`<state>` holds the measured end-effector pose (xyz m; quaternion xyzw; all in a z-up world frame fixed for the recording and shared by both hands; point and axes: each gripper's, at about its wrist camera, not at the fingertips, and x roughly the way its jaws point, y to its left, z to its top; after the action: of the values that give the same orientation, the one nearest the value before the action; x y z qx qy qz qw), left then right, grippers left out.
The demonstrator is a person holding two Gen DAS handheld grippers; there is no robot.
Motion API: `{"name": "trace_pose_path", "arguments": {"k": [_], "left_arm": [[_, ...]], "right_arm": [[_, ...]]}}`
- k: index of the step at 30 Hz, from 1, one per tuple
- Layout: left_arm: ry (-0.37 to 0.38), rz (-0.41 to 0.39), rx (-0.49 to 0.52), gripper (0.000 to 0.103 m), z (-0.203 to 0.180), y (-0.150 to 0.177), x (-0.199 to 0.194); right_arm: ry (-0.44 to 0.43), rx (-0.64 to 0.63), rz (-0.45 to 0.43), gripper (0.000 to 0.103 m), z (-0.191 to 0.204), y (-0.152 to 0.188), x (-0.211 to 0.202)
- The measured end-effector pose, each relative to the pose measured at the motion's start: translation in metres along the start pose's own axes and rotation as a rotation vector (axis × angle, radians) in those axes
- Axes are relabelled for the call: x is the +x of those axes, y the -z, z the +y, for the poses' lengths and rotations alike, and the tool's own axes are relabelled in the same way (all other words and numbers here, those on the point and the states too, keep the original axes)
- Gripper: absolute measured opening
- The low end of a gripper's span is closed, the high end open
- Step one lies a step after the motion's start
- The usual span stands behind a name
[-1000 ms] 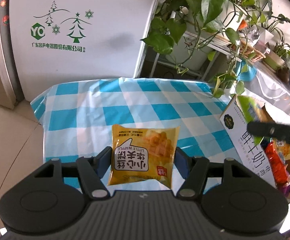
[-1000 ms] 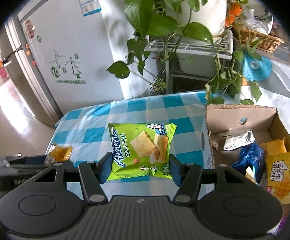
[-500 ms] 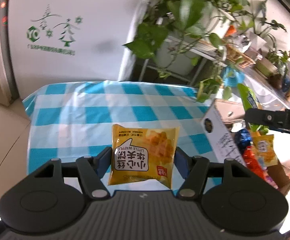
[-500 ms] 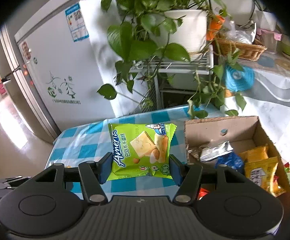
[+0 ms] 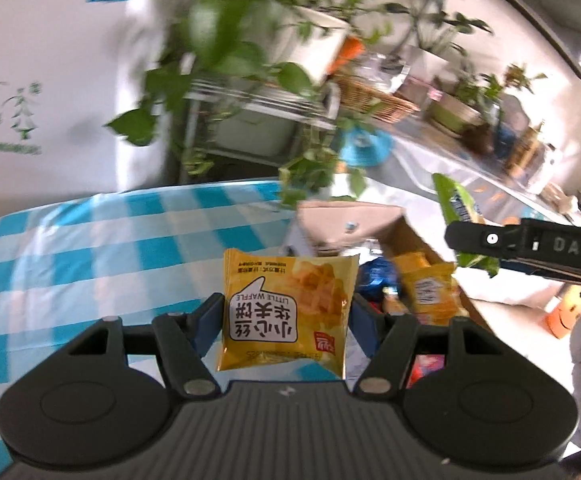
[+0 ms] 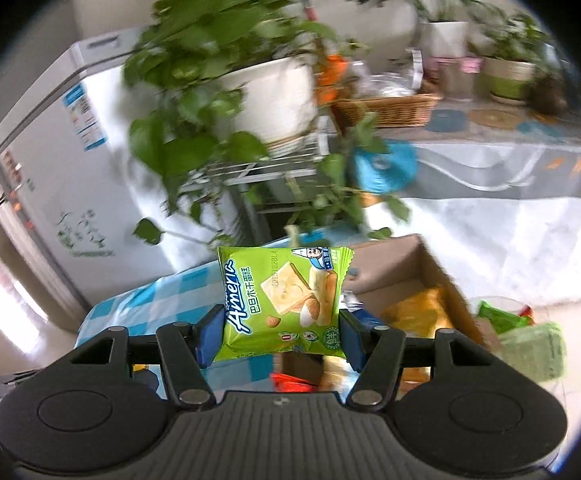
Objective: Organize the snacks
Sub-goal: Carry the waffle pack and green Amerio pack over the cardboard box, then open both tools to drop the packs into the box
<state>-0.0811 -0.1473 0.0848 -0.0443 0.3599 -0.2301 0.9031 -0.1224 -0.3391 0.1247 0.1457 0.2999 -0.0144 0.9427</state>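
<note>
Yellow waffle packet sits pinched in the left hand-held gripper at lower centre, while the right hand-held gripper clamps a green biscuit packet. Both hang above the checked surface, near the cardboard box at right. Slippery wrappers gripped only at the edges could slide free short of the box.

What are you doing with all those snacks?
A person is tidying snacks with a grabbing tool in each hand. The left tool is clamped on a yellow waffle packet, and the right tool is clamped on a green biscuit packet. Both packets are held up in the air near an open cardboard box on the checked tablecloth. The box already holds other snacks.
</note>
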Motion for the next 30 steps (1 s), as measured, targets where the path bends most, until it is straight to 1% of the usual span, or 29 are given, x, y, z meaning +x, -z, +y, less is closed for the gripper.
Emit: {"name": "trace_pose_path", "arguments": {"k": [4, 9, 14, 18, 21, 22, 23, 24, 26, 28, 29, 30], "left_arm": [[0.043, 0.018, 0.034, 0.066, -0.03, 0.002, 0.01], [0.077, 0.041, 0.064, 0.066, -0.059, 0.006, 0.021], [0.105, 0.056, 0.092, 0.066, -0.083, 0.006, 0.031], [0.113, 0.069, 0.112, 0.066, -0.097, 0.008, 0.04], [0.112, 0.076, 0.126, 0.072, -0.105, 0.011, 0.047], [0.109, 0.077, 0.134, 0.075, -0.108, 0.012, 0.048], [0.104, 0.076, 0.146, 0.079, -0.111, 0.013, 0.049], [0.096, 0.077, 0.158, 0.08, -0.114, 0.014, 0.05], [0.058, 0.082, 0.178, 0.089, -0.119, 0.015, 0.05], [0.027, 0.079, 0.19, 0.091, -0.121, 0.016, 0.049], [0.025, 0.079, 0.191, 0.092, -0.121, 0.015, 0.048], [0.023, 0.085, 0.189, 0.093, -0.12, 0.015, 0.047]], "right_arm": [[0.053, 0.061, -0.001, 0.066, -0.021, 0.004, -0.008], [0.123, 0.147, 0.01, 0.066, -0.043, 0.009, -0.011], [0.141, 0.218, 0.022, 0.066, -0.059, 0.012, -0.01], [0.143, 0.267, 0.02, 0.066, -0.068, 0.013, -0.012], [0.135, 0.291, 0.019, 0.067, -0.072, 0.014, -0.013], [0.134, 0.297, 0.019, 0.068, -0.073, 0.014, -0.014], [0.137, 0.303, 0.019, 0.072, -0.074, 0.014, -0.013], [0.139, 0.312, 0.022, 0.075, -0.074, 0.014, -0.013], [0.138, 0.332, 0.022, 0.079, -0.075, 0.014, -0.014], [0.134, 0.342, 0.017, 0.082, -0.076, 0.014, -0.015], [0.135, 0.342, 0.017, 0.086, -0.076, 0.014, -0.014], [0.14, 0.34, 0.017, 0.087, -0.075, 0.014, -0.014]]}}
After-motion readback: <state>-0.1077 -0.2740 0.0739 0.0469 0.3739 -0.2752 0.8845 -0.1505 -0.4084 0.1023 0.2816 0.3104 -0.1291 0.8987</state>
